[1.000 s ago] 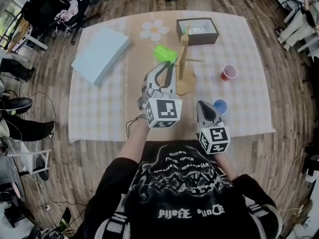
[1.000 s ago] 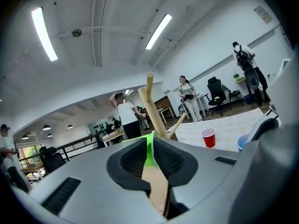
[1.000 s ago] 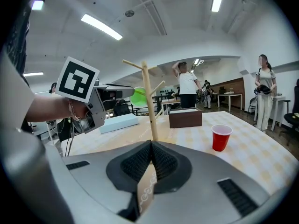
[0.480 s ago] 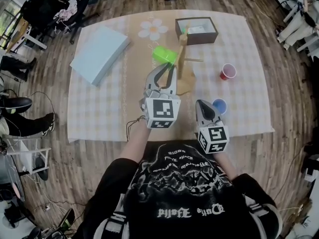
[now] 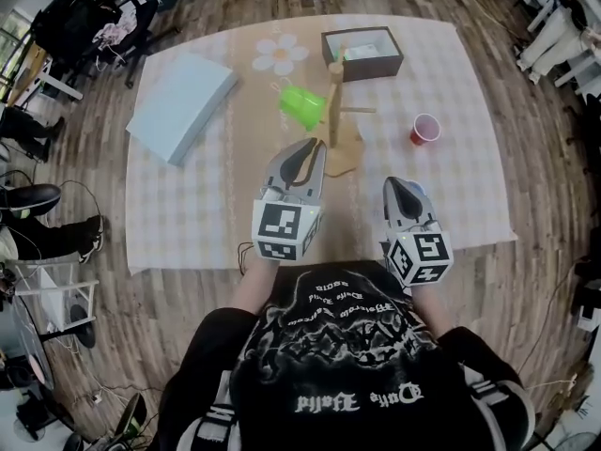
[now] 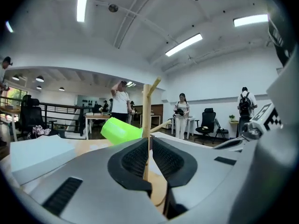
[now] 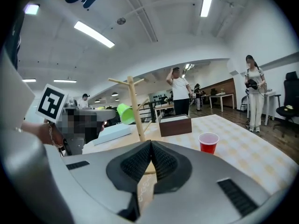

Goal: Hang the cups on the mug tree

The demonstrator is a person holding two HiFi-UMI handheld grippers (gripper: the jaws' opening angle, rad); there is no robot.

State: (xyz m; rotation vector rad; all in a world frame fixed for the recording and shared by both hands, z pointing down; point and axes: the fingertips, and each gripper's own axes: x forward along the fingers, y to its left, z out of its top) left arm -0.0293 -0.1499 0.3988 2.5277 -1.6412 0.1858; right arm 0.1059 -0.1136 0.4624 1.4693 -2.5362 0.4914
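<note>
With the green cup point(image 5: 302, 104) hung on the left branch of the mug tree point(image 5: 332, 125) and the red cup point(image 5: 424, 129) standing to its right, the left gripper point(image 5: 308, 150) had just narrowed its jaws to a slim empty gap while the right gripper point(image 5: 401, 190) kept its jaws together on nothing.

white gothic lettering on black shirt point(image 5: 357, 397), upside down, illegible, no other text

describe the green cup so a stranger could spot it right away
On the checked cloth, a mug tree stands near the middle, in front of a brown box. The green cup hangs tilted on a branch at the tree's left. It alone is off the cloth; the red cup stands on it to the right.
</note>
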